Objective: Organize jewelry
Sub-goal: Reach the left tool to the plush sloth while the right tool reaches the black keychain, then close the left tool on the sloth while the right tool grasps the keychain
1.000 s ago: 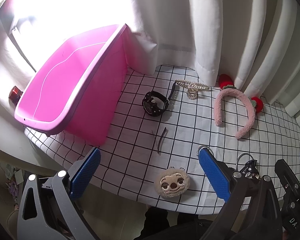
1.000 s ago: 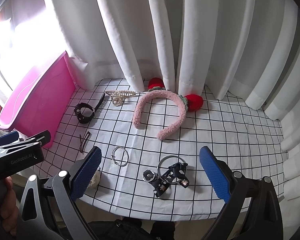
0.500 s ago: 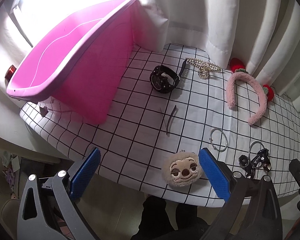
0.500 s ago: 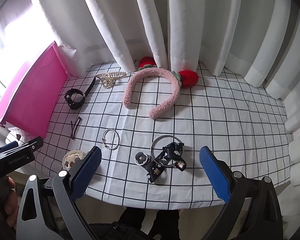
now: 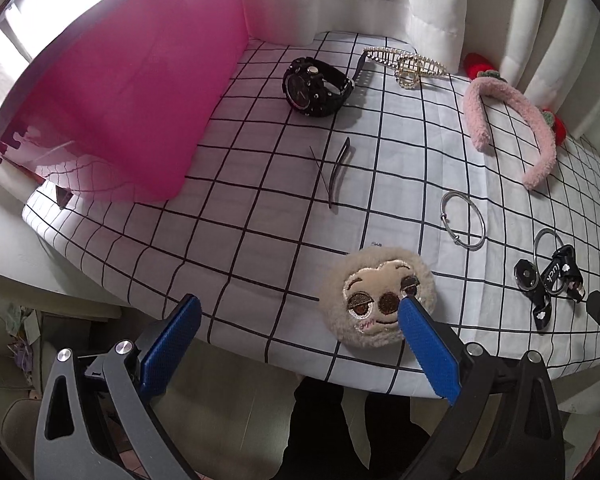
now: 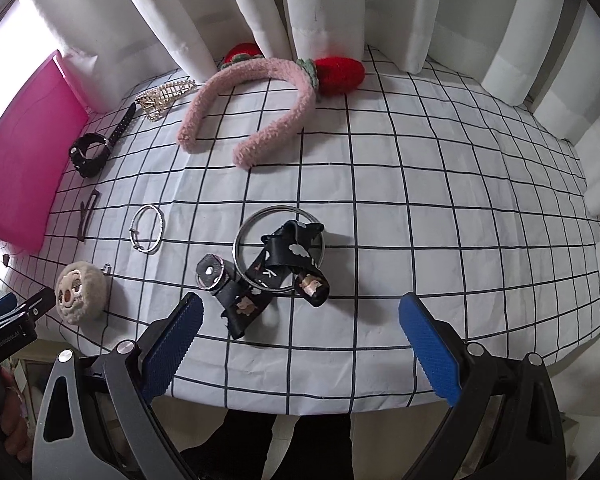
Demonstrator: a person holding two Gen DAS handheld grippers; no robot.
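Note:
On the checked cloth lie a plush sloth-face charm (image 5: 378, 298) (image 6: 81, 293), a black watch (image 5: 315, 87) (image 6: 91, 155), a pearl hair claw (image 5: 404, 65) (image 6: 164, 96), dark hair clips (image 5: 336, 170) (image 6: 87, 216), a silver bangle (image 5: 462, 224) (image 6: 147, 229), a pink headband with strawberries (image 5: 512, 128) (image 6: 259, 108) and a black keychain on a ring (image 5: 552, 280) (image 6: 275, 268). My left gripper (image 5: 297, 320) is open at the near table edge, its right finger over the sloth charm. My right gripper (image 6: 300, 322) is open just short of the keychain.
A pink bin (image 5: 131, 92) (image 6: 19, 152) stands at the table's left end. White curtains (image 6: 340, 12) hang along the far edge. The left gripper shows at the left of the right wrist view (image 6: 7, 320).
Both grippers have moved in closer and lower toward the table. The left one has swung right toward the sloth charm; the right one has neared the keychain. Nothing on the table moved.

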